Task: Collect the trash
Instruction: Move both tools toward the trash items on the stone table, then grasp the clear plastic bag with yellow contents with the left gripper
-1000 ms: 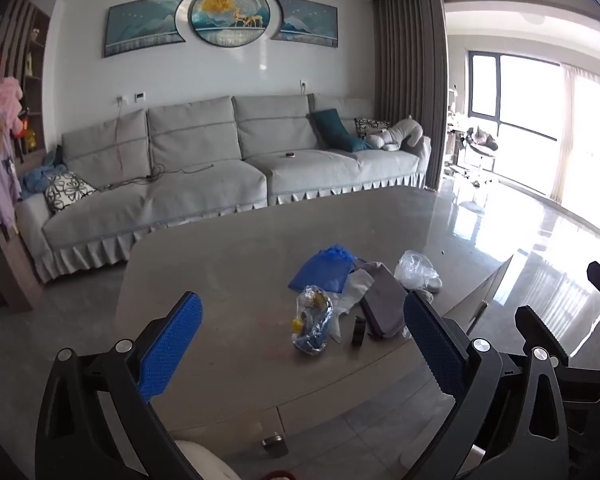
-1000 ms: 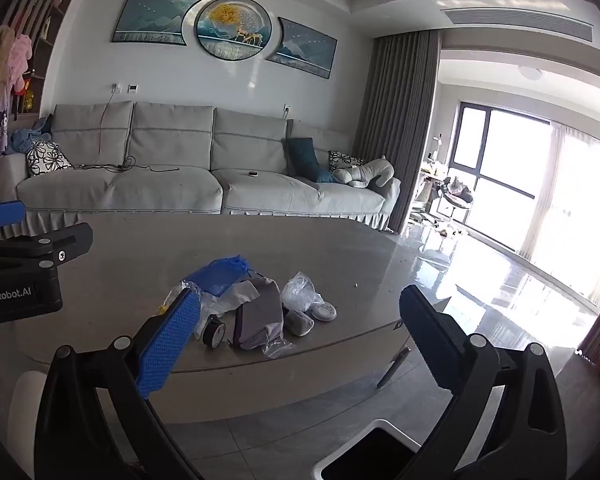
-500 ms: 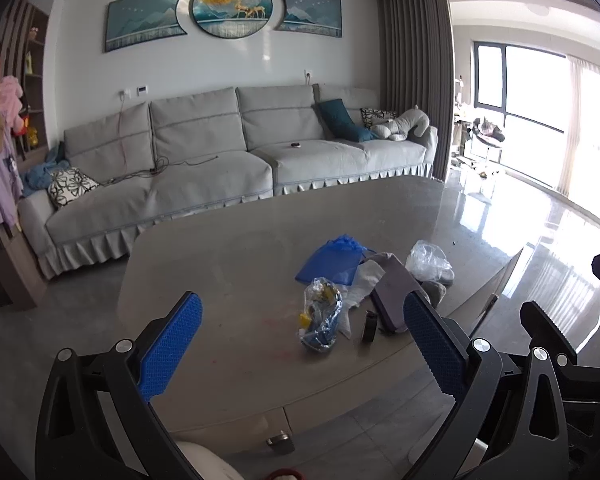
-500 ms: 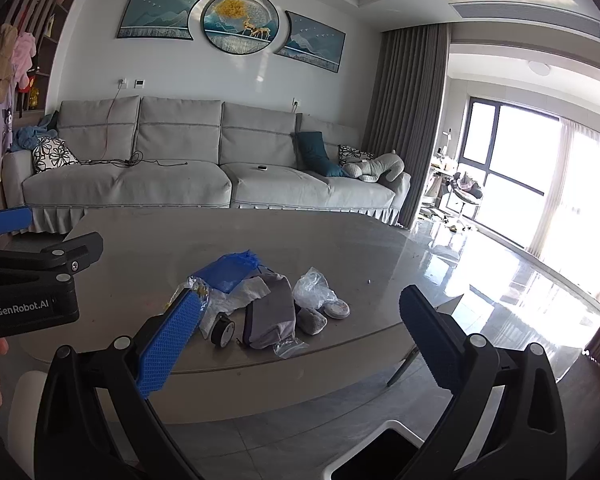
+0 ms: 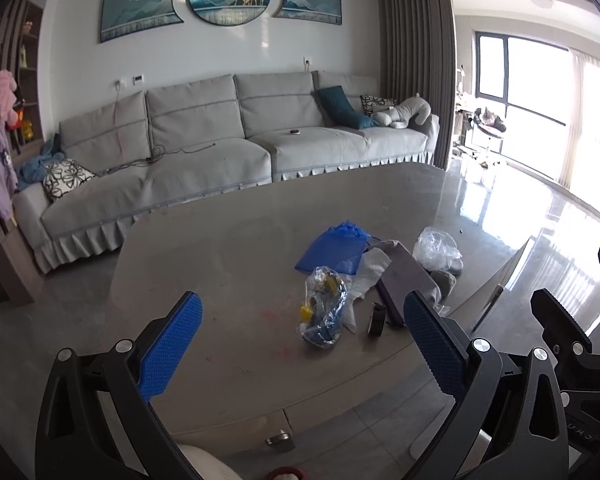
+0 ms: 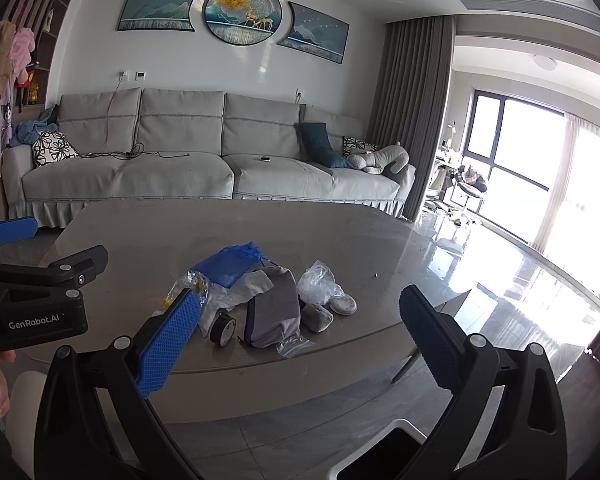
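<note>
Living room, grey sofa (image 5: 236, 148) at 12 o'clock. Litter pile (image 6: 268, 300) sits near the table's (image 5: 228, 264) front edge. Left gripper (image 5: 300, 344) and right gripper (image 6: 296, 344) hover spread wide, empty (approach stance, likely), aimed at the pile.

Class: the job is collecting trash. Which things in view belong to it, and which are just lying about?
Job: blue bag, crumpled wrapper, clear plastic bag, white bin.

Lying about: sofa, teal cushion, plush toy, wall pictures.
</note>
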`<action>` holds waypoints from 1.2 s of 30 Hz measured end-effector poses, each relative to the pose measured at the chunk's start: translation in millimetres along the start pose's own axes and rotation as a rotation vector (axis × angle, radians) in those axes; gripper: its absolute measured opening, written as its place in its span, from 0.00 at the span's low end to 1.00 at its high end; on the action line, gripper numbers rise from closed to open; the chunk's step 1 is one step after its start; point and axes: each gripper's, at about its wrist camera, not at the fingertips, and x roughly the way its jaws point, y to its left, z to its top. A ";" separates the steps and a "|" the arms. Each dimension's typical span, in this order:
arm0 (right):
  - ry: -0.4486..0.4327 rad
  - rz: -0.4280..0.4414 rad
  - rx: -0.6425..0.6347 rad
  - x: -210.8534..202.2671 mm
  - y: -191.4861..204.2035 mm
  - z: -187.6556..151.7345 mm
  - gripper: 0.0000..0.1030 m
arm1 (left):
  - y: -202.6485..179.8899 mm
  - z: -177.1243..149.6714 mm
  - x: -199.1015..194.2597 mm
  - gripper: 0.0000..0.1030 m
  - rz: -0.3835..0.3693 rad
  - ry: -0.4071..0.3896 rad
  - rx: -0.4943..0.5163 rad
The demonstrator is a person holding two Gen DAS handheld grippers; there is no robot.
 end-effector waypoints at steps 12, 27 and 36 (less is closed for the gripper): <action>0.012 0.035 -0.006 47.0 8.1 -2.7 0.96 | 2.4 -19.1 42.6 0.96 0.042 0.016 0.035; 0.082 0.084 -0.059 133.7 35.6 -20.9 0.96 | 11.7 -36.7 135.7 0.96 0.039 0.131 0.050; 0.141 0.075 -0.061 160.3 38.3 -40.4 0.96 | 0.9 -54.3 180.3 0.96 0.021 0.168 0.088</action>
